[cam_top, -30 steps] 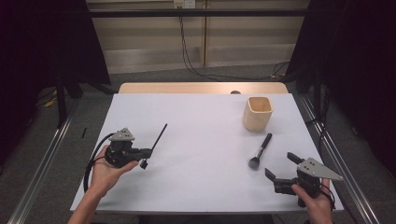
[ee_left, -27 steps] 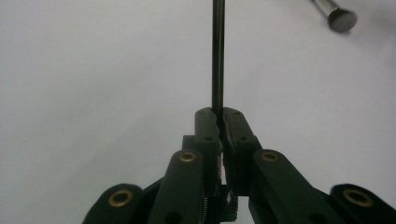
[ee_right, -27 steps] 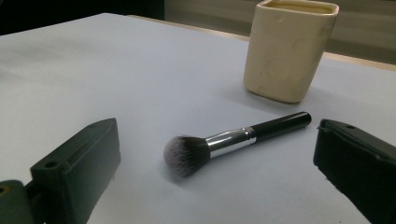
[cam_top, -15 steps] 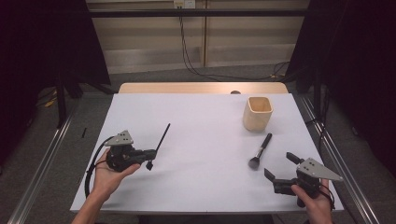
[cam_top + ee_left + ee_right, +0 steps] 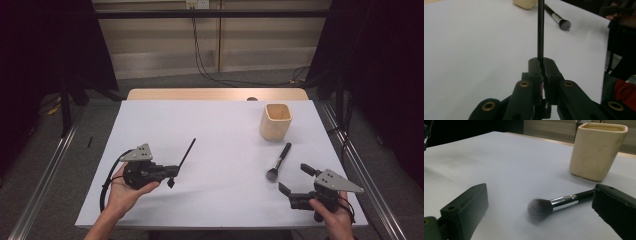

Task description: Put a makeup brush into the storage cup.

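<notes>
A thin black stick is pinched near its lower end by my left gripper, which hovers over the white table at the front left. In the left gripper view the stick rises straight out of the left gripper, whose jaws are shut tight on it. A black makeup brush with a silver ferrule lies flat at the right, bristles toward me. Just before the bristles, my right gripper stands open and holds nothing. In the right gripper view the brush lies between and beyond the right gripper.
A cream square cup stands upright at the back right, just behind the brush's handle end; it is also the cup in the right gripper view. A wooden strip runs along the table's far edge. Cables hang behind it.
My left gripper has moved to the right and a little toward the front edge, carrying the black stick with it. The right gripper, brush and cup have stayed put.
</notes>
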Tool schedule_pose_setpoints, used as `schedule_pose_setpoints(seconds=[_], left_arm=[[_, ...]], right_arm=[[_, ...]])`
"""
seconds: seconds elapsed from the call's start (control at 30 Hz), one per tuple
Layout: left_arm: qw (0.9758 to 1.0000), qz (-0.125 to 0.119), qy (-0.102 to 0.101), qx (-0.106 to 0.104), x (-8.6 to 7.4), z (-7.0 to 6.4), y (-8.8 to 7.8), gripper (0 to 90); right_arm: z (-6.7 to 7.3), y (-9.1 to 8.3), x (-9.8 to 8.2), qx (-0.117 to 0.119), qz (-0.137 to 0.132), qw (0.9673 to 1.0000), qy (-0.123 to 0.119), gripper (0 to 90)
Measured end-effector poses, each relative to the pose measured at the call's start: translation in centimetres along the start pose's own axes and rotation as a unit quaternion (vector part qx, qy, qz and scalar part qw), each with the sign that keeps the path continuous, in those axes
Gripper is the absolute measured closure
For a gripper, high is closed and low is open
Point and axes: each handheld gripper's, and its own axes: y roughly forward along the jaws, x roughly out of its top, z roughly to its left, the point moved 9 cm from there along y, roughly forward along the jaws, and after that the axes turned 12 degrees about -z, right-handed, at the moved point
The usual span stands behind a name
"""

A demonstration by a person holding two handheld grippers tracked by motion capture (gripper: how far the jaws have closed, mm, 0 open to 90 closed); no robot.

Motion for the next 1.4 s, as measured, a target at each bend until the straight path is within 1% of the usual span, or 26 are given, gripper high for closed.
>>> schedule_pose_setpoints(seconds=[0.03, 0.1, 0.2, 0.33, 0.37, 0.5, 0.57, 0.6, 0.63, 0.67, 0.73, 0.8, 0.83, 0.9, 1.0, 1.13, 1.2, 1.23, 1.3, 1.33, 1.4], left_arm=[[1.0000, 0.002, 0.007, -0.001, 0.1, -0.4, 0.1, 85.8], [0.9999, 0.000, 0.009, -0.011, 0.3, -1.1, 0.5, 85.8], [0.9997, 0.008, 0.013, -0.020, 0.2, -1.6, 1.2, 85.8], [0.9993, 0.022, 0.014, -0.027, -0.1, -2.0, 2.2, 85.9], [0.9992, 0.022, 0.013, -0.029, -0.1, -2.2, 2.4, 85.9], [0.9985, 0.029, 0.021, -0.040, 0.1, -2.6, 2.9, 85.8], [0.9984, 0.028, 0.021, -0.043, 0.4, -2.8, 3.2, 85.8], [0.9982, 0.032, 0.025, -0.045, 0.4, -2.8, 3.3, 85.8], [0.9979, 0.035, 0.026, -0.047, 0.4, -2.9, 3.4, 85.8], [0.9978, 0.036, 0.025, -0.049, 0.5, -2.9, 3.5, 85.8], [0.9975, 0.042, 0.026, -0.051, 0.6, -3.0, 3.8, 85.9], [0.9973, 0.043, 0.024, -0.055, 0.6, -3.1, 4.0, 85.8], [0.9973, 0.043, 0.021, -0.055, 0.6, -3.2, 4.0, 85.8], [0.9967, 0.048, 0.024, -0.060, 0.5, -3.5, 3.9, 85.8], [0.9960, 0.054, 0.029, -0.065, 0.4, -3.8, 4.0, 85.8], [0.9946, 0.072, 0.034, -0.066, 0.1, -3.8, 4.2, 85.8], [0.9935, 0.080, 0.039, -0.070, 0.0, -3.8, 4.4, 85.8], [0.9933, 0.082, 0.040, -0.071, 0.0, -3.9, 4.5, 85.8], [0.9923, 0.092, 0.044, -0.071, 0.0, -3.9, 4.7, 85.8], [0.9924, 0.091, 0.044, -0.071, 0.1, -3.9, 4.8, 85.8], [0.9915, 0.096, 0.047, -0.073, 0.3, -3.8, 4.9, 85.8]], right_arm=[[0.2, 0.1, 0.0, 0.005, -0.001, 1.0000, 0.001, 0.2], [0.6, 0.2, 0.1, 0.013, -0.003, 0.9999, 0.008, 0.2], [0.9, 0.5, 0.2, 0.020, -0.003, 0.9998, 0.008, 0.2], [1.3, 0.8, 0.4, 0.027, -0.005, 0.9996, 0.011, 0.1], [1.4, 0.9, 0.4, 0.030, -0.005, 0.9995, 0.007, 0.1], [2.0, 1.6, 0.6, 0.041, -0.006, 0.9991, 0.005, 0.1], [2.4, 2.1, 0.8, 0.046, -0.005, 0.9989, 0.005, 0.1], [2.6, 2.3, 0.9, 0.049, -0.005, 0.9987, 0.007, 0.1], [3.0, 2.6, 1.1, 0.059, -0.007, 0.9981, 0.017, 0.0], [3.0, 2.6, 1.1, 0.059, -0.007, 0.9981, 0.017, 0.0], [3.2, 2.9, 1.3, 0.062, -0.006, 0.9980, 0.009, 0.0], [3.6, 3.1, 1.5, 0.070, -0.005, 0.9974, 0.013, 0.0], [3.7, 3.3, 1.5, 0.074, -0.003, 0.9972, 0.010, 0.0], [4.0, 3.5, 1.5, 0.077, -0.002, 0.9970, 0.009, 0.0], [4.4, 4.0, 1.8, 0.088, -0.004, 0.9961, 0.003, 0.0], [5.0, 4.7, 2.2, 0.097, -0.002, 0.9953, 0.000, 0.0], [5.3, 5.0, 2.4, 0.104, -0.002, 0.9946, -0.009, 0.0], [5.5, 5.2, 2.5, 0.108, -0.001, 0.9941, -0.007, 0.0], [5.8, 5.6, 2.6, 0.114, 0.000, 0.9934, -0.009, 0.0], [5.9, 5.8, 2.7, 0.117, 0.001, 0.9930, -0.007, 0.0], [6.3, 6.2, 2.9, 0.128, 0.005, 0.9918, 0.001, 0.0]])
